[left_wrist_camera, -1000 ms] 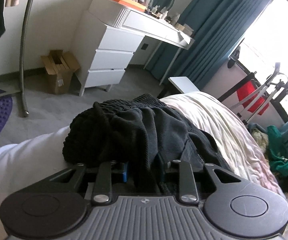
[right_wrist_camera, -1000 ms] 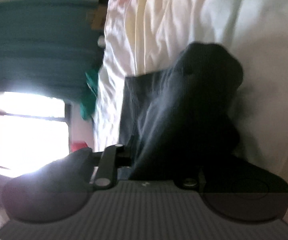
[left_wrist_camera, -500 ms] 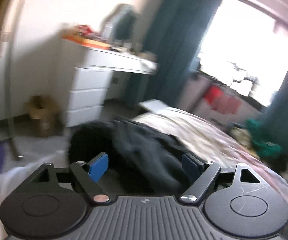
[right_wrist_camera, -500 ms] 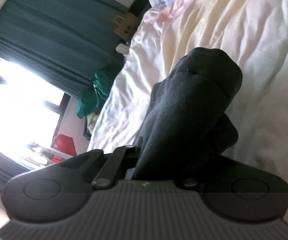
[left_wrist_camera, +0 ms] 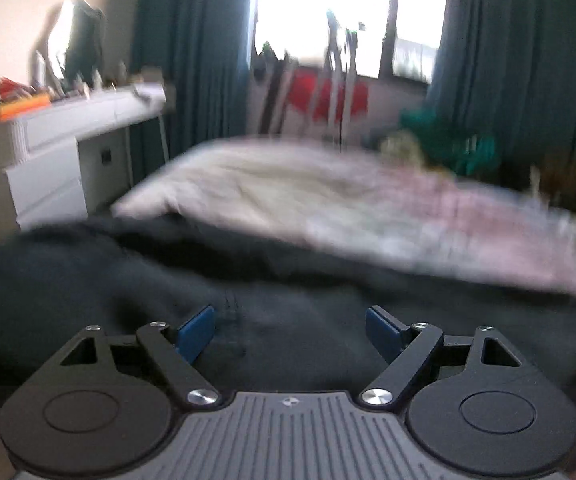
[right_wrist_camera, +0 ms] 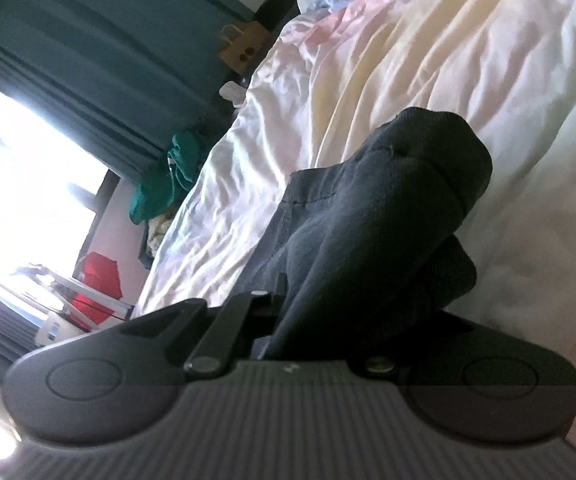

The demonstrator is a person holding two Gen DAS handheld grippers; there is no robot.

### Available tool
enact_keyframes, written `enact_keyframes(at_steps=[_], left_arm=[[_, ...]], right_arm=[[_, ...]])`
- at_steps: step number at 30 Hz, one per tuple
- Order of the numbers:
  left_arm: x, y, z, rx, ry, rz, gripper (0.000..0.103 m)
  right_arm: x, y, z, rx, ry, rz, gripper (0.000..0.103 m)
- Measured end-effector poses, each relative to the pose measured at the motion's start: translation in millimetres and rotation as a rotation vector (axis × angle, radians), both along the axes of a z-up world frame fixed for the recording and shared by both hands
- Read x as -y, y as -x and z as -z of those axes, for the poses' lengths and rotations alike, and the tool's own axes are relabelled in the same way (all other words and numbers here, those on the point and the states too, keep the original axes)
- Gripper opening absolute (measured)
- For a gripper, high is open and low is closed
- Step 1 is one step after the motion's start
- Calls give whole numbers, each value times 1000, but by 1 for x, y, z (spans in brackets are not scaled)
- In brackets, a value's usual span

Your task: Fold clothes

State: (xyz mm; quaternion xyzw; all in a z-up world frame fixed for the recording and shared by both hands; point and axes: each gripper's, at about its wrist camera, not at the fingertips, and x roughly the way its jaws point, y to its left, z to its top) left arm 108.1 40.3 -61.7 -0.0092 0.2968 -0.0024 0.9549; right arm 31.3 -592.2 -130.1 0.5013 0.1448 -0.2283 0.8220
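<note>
A dark grey garment [left_wrist_camera: 128,280] lies crumpled on the pale bed sheet [left_wrist_camera: 288,192], blurred in the left wrist view. My left gripper [left_wrist_camera: 288,322] hovers just over it, open wide, with its blue pads [left_wrist_camera: 197,330] bare and nothing pinched between them. In the right wrist view the same dark garment [right_wrist_camera: 388,220] rises in a bunched fold from the sheet [right_wrist_camera: 408,60] into my right gripper [right_wrist_camera: 288,320], which is shut on it. The cloth covers the right gripper's fingertips.
A white dresser [left_wrist_camera: 48,152] with clutter on top stands at the left beside teal curtains [left_wrist_camera: 192,60] and a bright window. A green clothes pile [right_wrist_camera: 168,176] and a red item [right_wrist_camera: 100,276] sit past the bed's far edge. A paper bag [right_wrist_camera: 244,48] stands near the curtain.
My left gripper let go of the dark garment, opened wide and swung right, now facing the window. The right gripper rolled and kept its hold on the cloth.
</note>
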Motion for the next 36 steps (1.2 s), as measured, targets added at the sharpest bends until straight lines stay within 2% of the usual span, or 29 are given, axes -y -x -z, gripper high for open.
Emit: enact_keyframes(at_steps=[2, 4, 8, 14, 17, 20, 23, 26, 28, 30, 33, 36], left_arm=[[11, -6, 24, -27, -110, 40, 87], [16, -5, 35, -25, -176, 63, 87], [6, -6, 35, -27, -124, 59, 88], [4, -6, 33, -24, -129, 62, 88], [4, -7, 30, -36, -124, 72, 89], [-2, -4, 24, -27, -93, 68, 90], [-4, 4, 17, 13, -96, 25, 90], [-13, 14, 4, 78, -65, -28, 90], [-24, 23, -9, 134, -27, -84, 90], [-37, 32, -22, 189, 15, -139, 90], [-66, 44, -38, 234, 151, -209, 90], [-90, 49, -42, 228, 278, -250, 90]], right_arm=[[-4, 2, -2, -13, 20, 1, 10], [-7, 0, -6, -27, 44, 0, 10], [-16, -7, -18, -65, 132, -6, 10], [-40, -12, -51, -72, 316, -11, 10], [-67, -17, -81, -48, 454, -17, 10], [-112, -25, -117, -17, 647, -50, 10], [-178, -34, -151, 46, 863, -140, 10], [-260, -43, -165, 121, 1029, -294, 10], [-311, -50, -161, 140, 1103, -412, 10], [-361, -56, -145, 146, 1160, -531, 11], [-428, -61, -92, 87, 1227, -728, 11], [-470, -61, -33, -24, 1245, -889, 12]])
